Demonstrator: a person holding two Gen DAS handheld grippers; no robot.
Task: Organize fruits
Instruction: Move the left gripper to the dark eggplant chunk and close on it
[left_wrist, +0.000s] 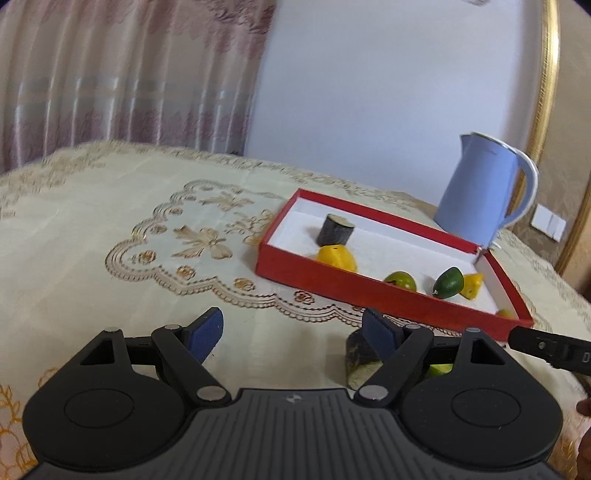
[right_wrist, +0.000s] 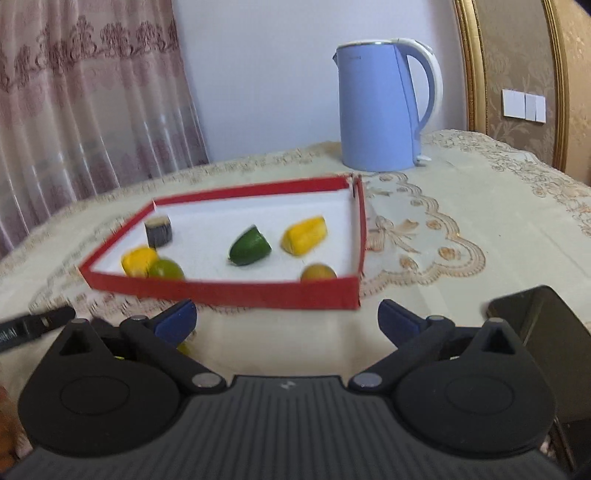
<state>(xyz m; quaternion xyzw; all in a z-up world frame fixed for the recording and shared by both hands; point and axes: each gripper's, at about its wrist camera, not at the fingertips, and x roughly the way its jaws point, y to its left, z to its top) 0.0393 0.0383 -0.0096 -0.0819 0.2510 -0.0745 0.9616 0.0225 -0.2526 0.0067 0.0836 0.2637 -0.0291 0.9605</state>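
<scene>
Two tools in view, each low in its own frame above the cloth-covered tabletop (right_wrist: 461, 236). Largest item: pink curtain (right_wrist: 85, 110), filling the left side of both frames. Next: blue kettle (right_wrist: 380, 107), upright at upper centre-right of the right wrist frame, beyond the far corner of the red tray (right_wrist: 221, 291). Tray at frame centre, white-lined, holding six pieces. At its far left corner: dark cylindrical piece (right_wrist: 159, 230), upright. At near left: yellow piece (right_wrist: 137, 261) touching a green-yellow round fruit (right_wrist: 166, 269). At centre: green piece (right_wrist: 250, 246). Right of that, apart: second yellow piece (right_wrist: 304, 236). At near right corner: small round yellowish fruit (right_wrist: 318, 274), partly hidden by the tray wall. Black flat object (right_wrist: 546, 332) at lower right, on the cloth.

Left tool (left_wrist: 293, 334): spread wide, gripping nothing. Right blue pad (left_wrist: 380, 332) in front of a dark chunk (left_wrist: 356, 356) outside the tray; contact cannot be told. Green sliver (left_wrist: 439, 368) visible just beside it, mostly hidden.

Right tool (right_wrist: 288, 321): spread wide, gripping nothing, just before the tray's near wall.
</scene>
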